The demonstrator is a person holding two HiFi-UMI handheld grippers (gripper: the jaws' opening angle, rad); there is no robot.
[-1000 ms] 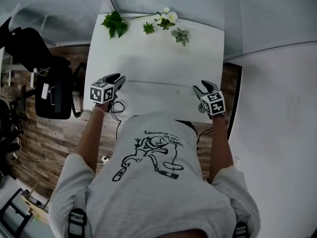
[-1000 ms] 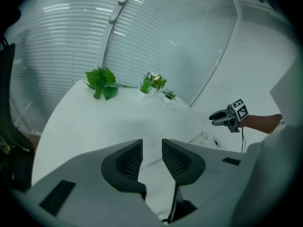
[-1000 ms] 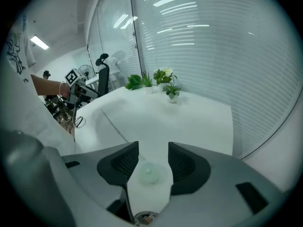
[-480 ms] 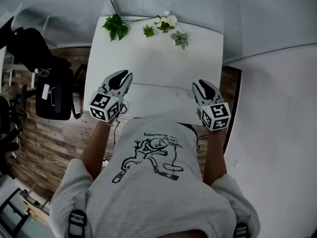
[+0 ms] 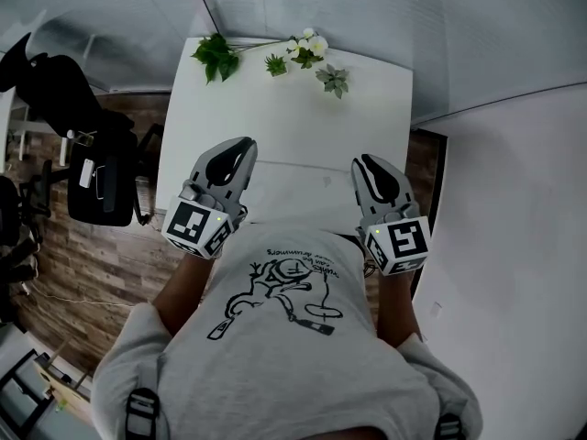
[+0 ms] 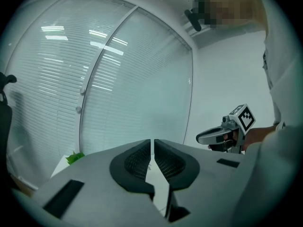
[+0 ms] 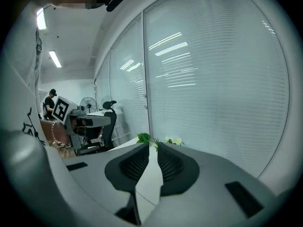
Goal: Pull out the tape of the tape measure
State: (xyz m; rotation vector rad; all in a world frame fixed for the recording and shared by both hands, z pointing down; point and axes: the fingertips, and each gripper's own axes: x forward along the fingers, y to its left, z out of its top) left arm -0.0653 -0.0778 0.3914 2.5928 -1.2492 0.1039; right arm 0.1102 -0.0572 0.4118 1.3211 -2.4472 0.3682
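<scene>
No tape measure shows in any view. My left gripper (image 5: pixel 240 145) is held up over the near edge of the white table (image 5: pixel 293 117). Its jaws are together with only a hairline slit and nothing between them (image 6: pixel 152 141). My right gripper (image 5: pixel 365 161) is held up over the near right part of the table. Its jaws are closing, with a narrow gap still showing and nothing in it (image 7: pixel 152 145). Both point away from the person toward the window. Each gripper shows in the other's view, the right gripper (image 6: pixel 222 136) and the left gripper (image 7: pixel 90 121).
Green leaves (image 5: pixel 215 51), white flowers (image 5: pixel 307 39) and a small succulent (image 5: pixel 333 76) lie along the table's far edge. A black office chair (image 5: pixel 92 168) stands left of the table on the wood floor. Glass walls with blinds rise behind the table.
Both grippers have risen from the table's near edge toward the head camera. The right jaws stand narrower than before.
</scene>
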